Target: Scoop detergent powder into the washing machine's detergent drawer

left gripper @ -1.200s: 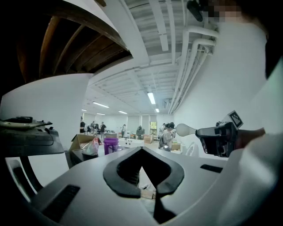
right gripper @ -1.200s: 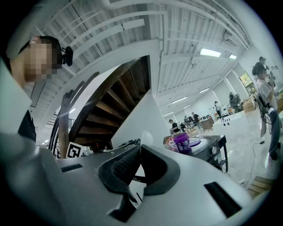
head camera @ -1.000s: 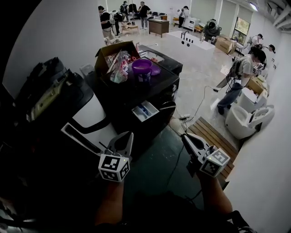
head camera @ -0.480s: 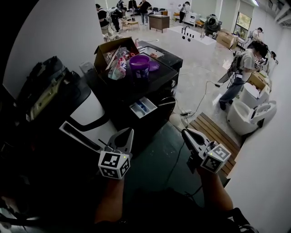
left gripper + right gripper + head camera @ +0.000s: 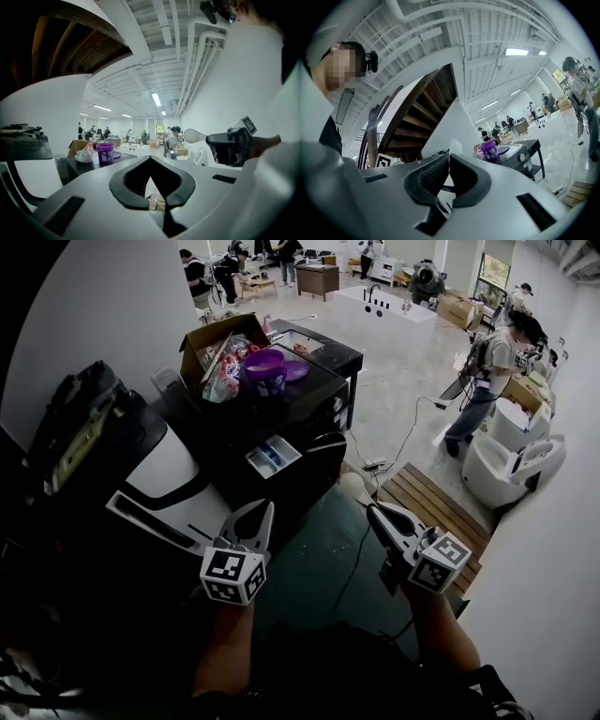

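Note:
A dark washing machine (image 5: 309,418) stands ahead with its detergent drawer (image 5: 269,457) pulled out. On top sits a purple detergent tub (image 5: 265,371), also visible from the left gripper view as the tub (image 5: 105,153) and from the right gripper view as the tub (image 5: 490,151). My right gripper (image 5: 375,517) is shut on the handle of a white scoop (image 5: 350,486), well short of the drawer; the scoop's bowl (image 5: 454,146) pokes above the jaws. My left gripper (image 5: 253,519) is shut with nothing in it, and its jaws meet in the left gripper view (image 5: 150,159).
A cardboard box (image 5: 211,343) of packets sits beside the tub. A white appliance (image 5: 173,474) stands at the left, a wooden pallet (image 5: 431,507) and a floor cable (image 5: 398,451) at the right. Several people work in the far hall.
The washing machine and tub have drifted up and left in the head view. Both grippers hold about the same pose, the right one still gripping the scoop.

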A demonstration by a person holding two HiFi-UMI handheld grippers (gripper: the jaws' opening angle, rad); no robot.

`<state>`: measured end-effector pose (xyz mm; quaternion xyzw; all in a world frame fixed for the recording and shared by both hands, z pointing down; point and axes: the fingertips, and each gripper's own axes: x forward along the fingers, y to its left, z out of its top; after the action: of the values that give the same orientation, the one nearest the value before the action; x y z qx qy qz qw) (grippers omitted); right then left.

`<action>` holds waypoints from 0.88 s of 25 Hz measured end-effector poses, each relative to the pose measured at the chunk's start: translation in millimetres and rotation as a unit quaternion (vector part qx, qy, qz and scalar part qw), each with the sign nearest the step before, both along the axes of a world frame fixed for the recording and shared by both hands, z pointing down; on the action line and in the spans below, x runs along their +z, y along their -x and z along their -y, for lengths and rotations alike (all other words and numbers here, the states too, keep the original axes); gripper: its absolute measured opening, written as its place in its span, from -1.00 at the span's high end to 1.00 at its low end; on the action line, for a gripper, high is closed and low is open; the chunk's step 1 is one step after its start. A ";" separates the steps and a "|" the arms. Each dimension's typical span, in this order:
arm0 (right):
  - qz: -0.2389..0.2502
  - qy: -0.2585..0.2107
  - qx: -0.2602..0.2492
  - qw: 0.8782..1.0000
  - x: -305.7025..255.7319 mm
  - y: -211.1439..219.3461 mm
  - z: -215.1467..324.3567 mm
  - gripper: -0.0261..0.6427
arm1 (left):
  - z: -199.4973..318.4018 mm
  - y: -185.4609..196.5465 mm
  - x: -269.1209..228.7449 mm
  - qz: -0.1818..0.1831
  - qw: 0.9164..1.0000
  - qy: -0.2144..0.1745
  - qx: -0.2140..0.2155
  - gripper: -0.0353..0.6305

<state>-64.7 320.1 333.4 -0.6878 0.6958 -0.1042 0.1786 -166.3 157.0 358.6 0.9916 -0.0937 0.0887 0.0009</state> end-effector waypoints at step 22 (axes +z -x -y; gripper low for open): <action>0.034 0.016 -0.004 0.999 30.5 -60.0 -16.1 0.86 | -17.6 -68.2 16.3 0.009 1.000 0.006 0.000 0.87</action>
<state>-4.7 336.2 363.9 -0.6838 0.6905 -0.1393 0.1902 -98.1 174.5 374.8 0.9908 -0.0934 0.0977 0.0057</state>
